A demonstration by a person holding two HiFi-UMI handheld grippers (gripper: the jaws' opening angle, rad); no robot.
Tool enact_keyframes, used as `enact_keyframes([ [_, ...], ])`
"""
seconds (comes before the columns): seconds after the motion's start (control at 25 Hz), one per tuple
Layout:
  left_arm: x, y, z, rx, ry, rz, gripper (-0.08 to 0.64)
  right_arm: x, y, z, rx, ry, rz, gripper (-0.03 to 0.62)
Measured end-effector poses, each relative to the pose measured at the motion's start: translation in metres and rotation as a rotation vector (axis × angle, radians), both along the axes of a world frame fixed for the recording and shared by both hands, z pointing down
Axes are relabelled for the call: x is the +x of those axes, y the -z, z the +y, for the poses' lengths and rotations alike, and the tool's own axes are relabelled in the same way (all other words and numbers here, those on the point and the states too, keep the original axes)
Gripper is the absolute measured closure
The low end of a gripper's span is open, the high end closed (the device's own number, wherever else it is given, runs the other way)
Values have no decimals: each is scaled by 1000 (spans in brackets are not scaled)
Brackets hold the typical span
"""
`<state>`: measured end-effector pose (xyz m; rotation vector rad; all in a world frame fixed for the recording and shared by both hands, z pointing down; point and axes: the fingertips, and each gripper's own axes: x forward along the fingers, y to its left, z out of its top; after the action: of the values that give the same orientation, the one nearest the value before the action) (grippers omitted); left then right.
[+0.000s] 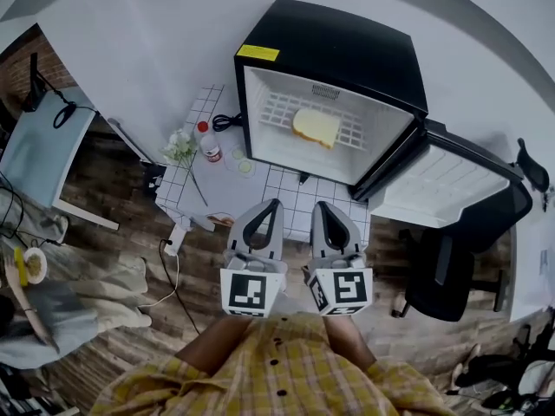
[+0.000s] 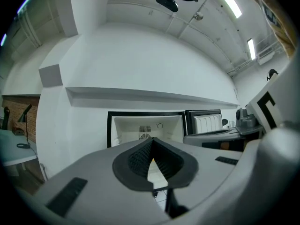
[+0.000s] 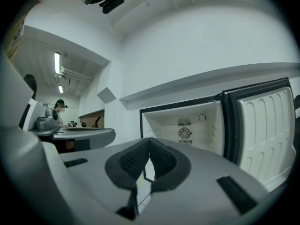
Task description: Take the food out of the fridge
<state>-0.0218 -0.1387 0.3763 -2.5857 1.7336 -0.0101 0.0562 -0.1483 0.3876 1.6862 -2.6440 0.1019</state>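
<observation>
My left gripper (image 1: pixel 270 206) and right gripper (image 1: pixel 323 208), side by side, have jaws pressed together, empty; ahead, bread (image 1: pixel 316 126) lies inside the open fridge (image 1: pixel 329 42).

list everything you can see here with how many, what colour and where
fridge: one, black outside, white inside, top centre, door open to the right
wire shelf: one, white, inside the fridge
bread slice: one, pale yellow, on the wire shelf
table: one, white tiled top, in front of the fridge
bottle: one, red cap, left part of the table
flowers: one bunch, white, table's left edge
office chair: one, black, below the open door
desk: one, pale blue-grey, far left
shirt: one, yellow checked, bottom centre
left gripper: one, grey with black pads, jaws together, empty
right gripper: one, grey with black pads, jaws together, empty
</observation>
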Motion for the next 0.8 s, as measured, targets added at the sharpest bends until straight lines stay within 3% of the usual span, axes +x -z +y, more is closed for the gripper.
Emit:
enact_keyframes([
  [0.36, -4, -8, -46, -28, 23, -2, 554, -4, 4, -48, 25, -5, 10, 586],
  [0.8, -8, -3, -91, -21, -74, 6, 554, -14, -5, -85, -27, -79, -9, 586],
])
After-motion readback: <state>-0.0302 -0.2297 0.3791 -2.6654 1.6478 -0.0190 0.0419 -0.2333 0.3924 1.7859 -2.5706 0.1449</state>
